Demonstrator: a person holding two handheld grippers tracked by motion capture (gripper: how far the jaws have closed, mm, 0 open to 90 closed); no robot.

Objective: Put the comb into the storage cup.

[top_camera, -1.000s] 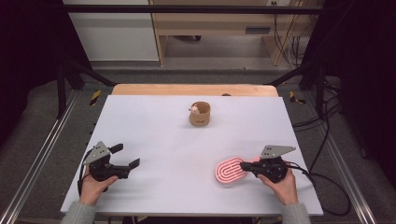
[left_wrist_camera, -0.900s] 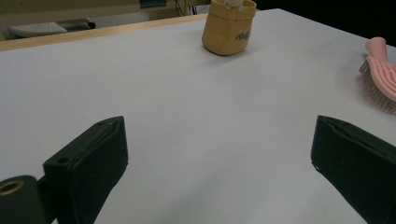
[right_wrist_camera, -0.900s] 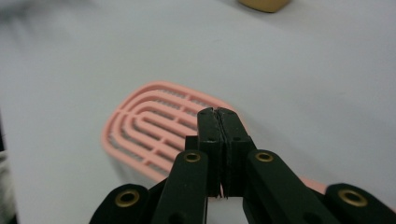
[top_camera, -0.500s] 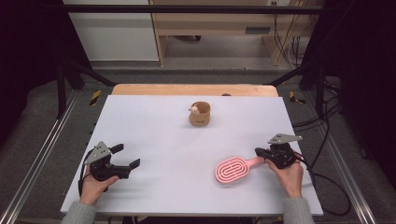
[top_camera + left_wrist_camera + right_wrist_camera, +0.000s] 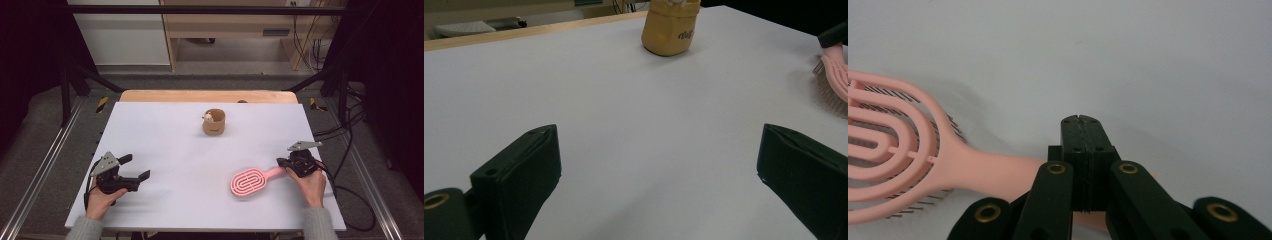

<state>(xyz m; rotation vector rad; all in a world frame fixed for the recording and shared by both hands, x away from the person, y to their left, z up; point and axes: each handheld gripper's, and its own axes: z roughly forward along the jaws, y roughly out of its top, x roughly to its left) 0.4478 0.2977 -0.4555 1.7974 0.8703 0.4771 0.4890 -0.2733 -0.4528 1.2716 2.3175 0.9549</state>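
Note:
A pink hairbrush [image 5: 249, 183] lies bristles down on the white table [image 5: 175, 145] at the front right, its handle pointing up and right. My right gripper [image 5: 280, 162] is shut at the handle's end. In the right gripper view its jaws [image 5: 1082, 120] are pressed together and the brush's handle [image 5: 993, 172] crosses underneath them; I cannot tell whether they pinch it. My left gripper [image 5: 136, 166] rests open at the front left with nothing between its jaws [image 5: 659, 180]. The brush's head [image 5: 834, 75] shows at the right edge of the left gripper view.
A tan cup [image 5: 214, 122] with a small pale object in it stands at the middle back of the table; it is also ahead in the left gripper view [image 5: 671, 30]. A wooden strip [image 5: 207, 96] runs along the table's far edge. Cables trail on the floor at the right.
My right hand has moved right and towards the back. The brush has swung with it, so its handle now points up and right. The left gripper has stayed put.

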